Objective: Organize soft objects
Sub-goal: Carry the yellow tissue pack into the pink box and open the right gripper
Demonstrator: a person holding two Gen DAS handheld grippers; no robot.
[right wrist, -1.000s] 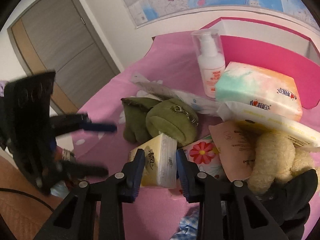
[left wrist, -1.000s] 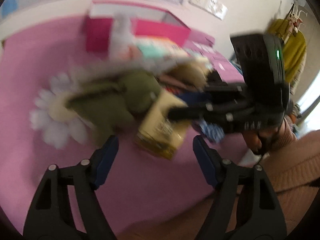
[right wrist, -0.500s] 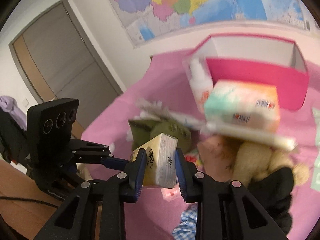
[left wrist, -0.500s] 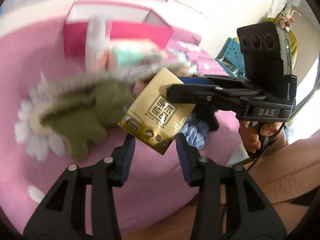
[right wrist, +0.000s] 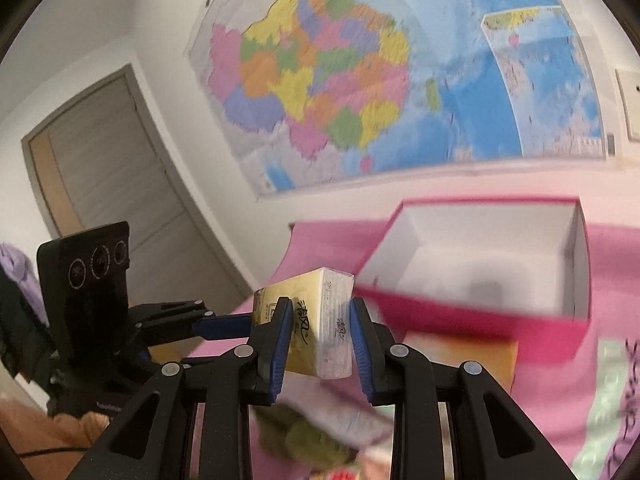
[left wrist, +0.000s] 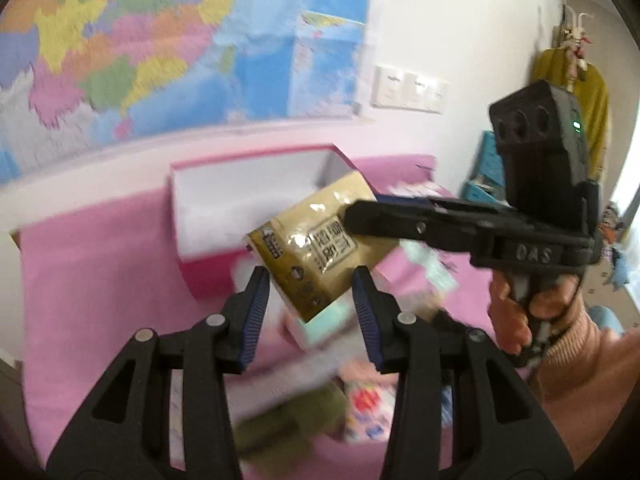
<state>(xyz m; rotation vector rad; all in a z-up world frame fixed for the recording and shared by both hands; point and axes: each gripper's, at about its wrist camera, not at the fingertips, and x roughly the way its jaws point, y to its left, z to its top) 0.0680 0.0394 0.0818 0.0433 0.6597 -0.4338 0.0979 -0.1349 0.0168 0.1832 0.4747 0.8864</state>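
gripping a glossy rectangular tissue pack (right wrist: pixel 316 328), right tongs (right wrist: pixel 320 344) clamped.

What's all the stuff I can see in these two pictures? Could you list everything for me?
tissue pack: one, yellow, held in the air between the right gripper's fingers
box: one, pink outside and white inside, open, on the pink cloth by the wall
cloth: one, pink, covers the surface
plush toy: one, green, blurred, low in the pile
tissue packet: one, pastel, below the yellow pack
map: one, many colours, on the wall
door: one, grey-brown, left of the map
switches: one white panel, right of the map
garment: one, mustard, hanging at far right
left gripper: black with blue pads, open
right gripper: black with blue pads, shut on the pack
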